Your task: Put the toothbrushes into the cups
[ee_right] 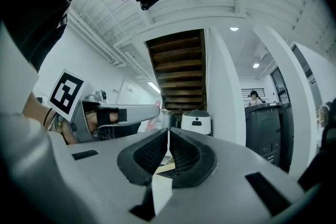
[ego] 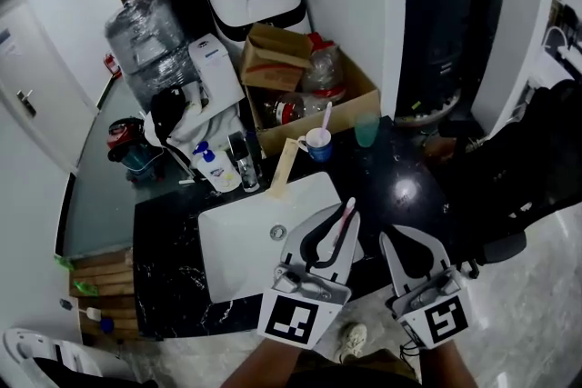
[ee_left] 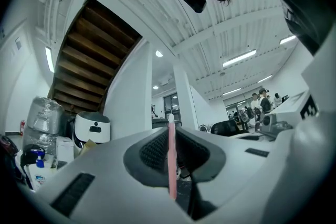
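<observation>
Two hand-held grippers hover side by side over the front of a black counter (ego: 164, 277), each with a marker cube at its rear. On the left, the left gripper (ego: 338, 223) has its jaws pressed onto a pink toothbrush (ego: 343, 227). The brush runs lengthwise between the dark pads, and its tip pokes out just past the jaw tips. The left gripper view shows the same thing: the left gripper (ee_left: 172, 131) has the thin pink toothbrush (ee_left: 171, 160) standing straight up the middle of its jaws. Just beside it, the right gripper (ego: 396, 241) has its jaws drawn together with nothing between them. The right gripper view confirms this, showing only a slim line of light where the pads of the right gripper (ee_right: 168, 131) meet. The held brush hangs above the front right corner of a white sink (ego: 241, 245). Well beyond the sink, at the back of the counter, stand a blue cup (ego: 319, 144) that already has a pink brush in it and a green cup (ego: 366, 130).
</observation>
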Tool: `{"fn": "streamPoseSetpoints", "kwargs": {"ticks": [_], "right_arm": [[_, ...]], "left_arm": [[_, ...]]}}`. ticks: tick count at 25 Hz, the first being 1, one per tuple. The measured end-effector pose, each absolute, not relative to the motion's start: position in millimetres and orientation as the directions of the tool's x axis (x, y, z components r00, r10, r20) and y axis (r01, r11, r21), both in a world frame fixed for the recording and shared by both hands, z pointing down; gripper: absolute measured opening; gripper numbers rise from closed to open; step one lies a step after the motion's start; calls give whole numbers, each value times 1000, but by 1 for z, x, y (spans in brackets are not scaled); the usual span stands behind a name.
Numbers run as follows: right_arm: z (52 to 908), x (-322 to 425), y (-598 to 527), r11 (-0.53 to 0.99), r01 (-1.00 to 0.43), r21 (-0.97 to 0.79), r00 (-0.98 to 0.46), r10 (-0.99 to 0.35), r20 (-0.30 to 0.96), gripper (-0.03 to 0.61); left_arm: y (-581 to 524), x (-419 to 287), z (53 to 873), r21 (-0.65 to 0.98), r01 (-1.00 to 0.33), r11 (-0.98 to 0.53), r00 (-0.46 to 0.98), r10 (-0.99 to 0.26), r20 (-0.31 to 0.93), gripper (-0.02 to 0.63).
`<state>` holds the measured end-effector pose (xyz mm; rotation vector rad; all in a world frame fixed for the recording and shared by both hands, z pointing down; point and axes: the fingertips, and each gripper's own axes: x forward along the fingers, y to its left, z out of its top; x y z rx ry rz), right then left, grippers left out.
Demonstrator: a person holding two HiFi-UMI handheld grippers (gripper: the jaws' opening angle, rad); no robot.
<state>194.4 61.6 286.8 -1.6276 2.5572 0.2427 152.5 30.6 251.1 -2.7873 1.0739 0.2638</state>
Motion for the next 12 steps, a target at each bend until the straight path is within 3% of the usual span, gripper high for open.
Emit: {"fn": "streamPoseSetpoints", "kwargs": {"ticks": [12], "right_arm": [[293,196,55,389,-919,65,-394,-907,-150,35]], "left_arm": [[25,159,252,-76,-636,-768,764,-612,-205,46]]}}
